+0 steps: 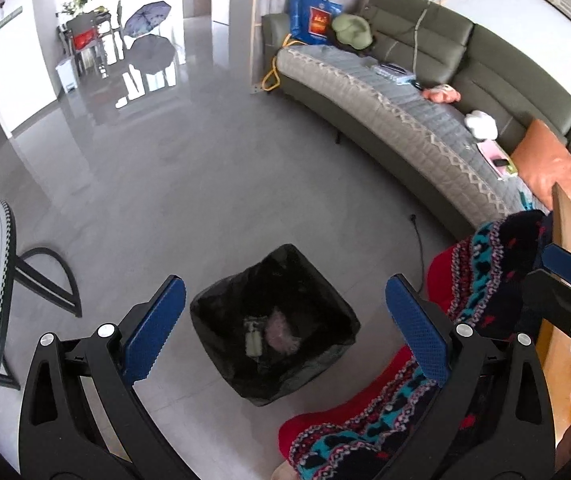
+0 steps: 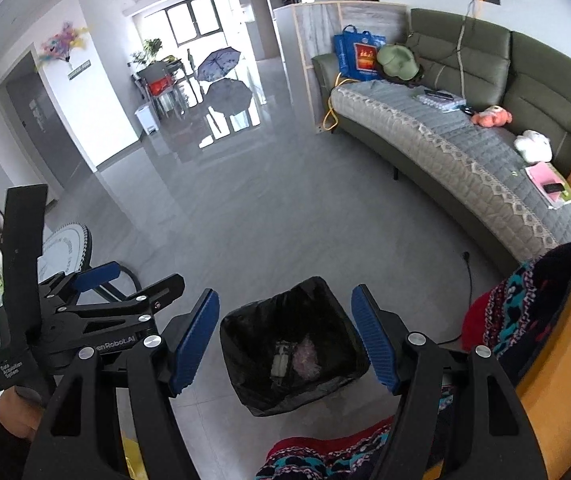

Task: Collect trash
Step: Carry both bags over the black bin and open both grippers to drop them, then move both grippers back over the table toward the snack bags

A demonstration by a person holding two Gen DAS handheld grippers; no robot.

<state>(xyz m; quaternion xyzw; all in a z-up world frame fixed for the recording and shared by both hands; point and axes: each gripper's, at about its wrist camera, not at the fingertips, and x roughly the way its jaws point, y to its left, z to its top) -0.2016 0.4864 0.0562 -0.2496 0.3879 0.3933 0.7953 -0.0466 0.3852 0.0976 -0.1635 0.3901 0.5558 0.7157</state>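
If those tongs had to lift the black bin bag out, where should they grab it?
Probably the bag's near rim, from above: the plastic folds loosely over the bin's edge there, a thin flap the tongs could pinch.

Each camera rides on its own gripper and looks steeply down along the blue fingers at the floor, from close above a black-lined bin point(image 1: 275, 330). In the left wrist view the bin sits at 6 o'clock between the fingers and the sofa point(image 1: 417, 120) sweeps from 12 to 3 o'clock. The right wrist view faces nearly the same way, sharing bin point(image 2: 293, 346), sofa point(image 2: 465, 140) and floor, and shows the left gripper point(image 2: 97, 292) at 8 o'clock.
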